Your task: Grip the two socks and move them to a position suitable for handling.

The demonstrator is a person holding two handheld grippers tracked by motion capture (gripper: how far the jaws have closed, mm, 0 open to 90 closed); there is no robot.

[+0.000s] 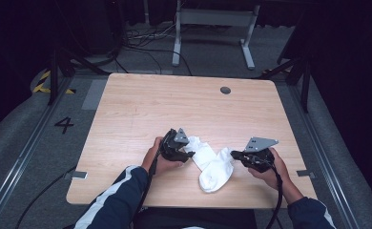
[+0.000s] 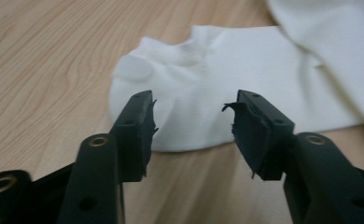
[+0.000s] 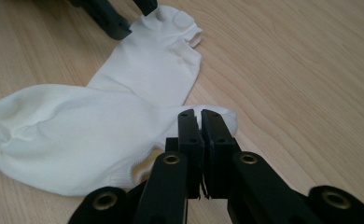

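Two white socks lie crossed near the table's front edge. The far sock [image 1: 196, 148] [image 2: 217, 79] [image 3: 157, 60] has its cuff toward my left gripper [image 1: 188, 153] [image 2: 194, 119], which is open, with the cuff just ahead of its jaws and nothing between them. The near sock [image 1: 216, 173] [image 3: 68, 140] [image 2: 339, 37] lies over the far sock's other end. My right gripper [image 1: 233, 154] [image 3: 201, 116] is shut at this sock's cuff edge, with white fabric bunched around its tips. The left gripper's jaws [image 3: 117, 21] show at the top of the right gripper view.
The light wooden table [image 1: 174, 105] has a dark round grommet [image 1: 225, 90] near its far edge. Cables [image 1: 146, 47] and a grey frame leg [image 1: 177, 43] sit on the floor beyond the table. A person's hands and blue sleeves with white stripes [image 1: 112, 200] hold both grippers.
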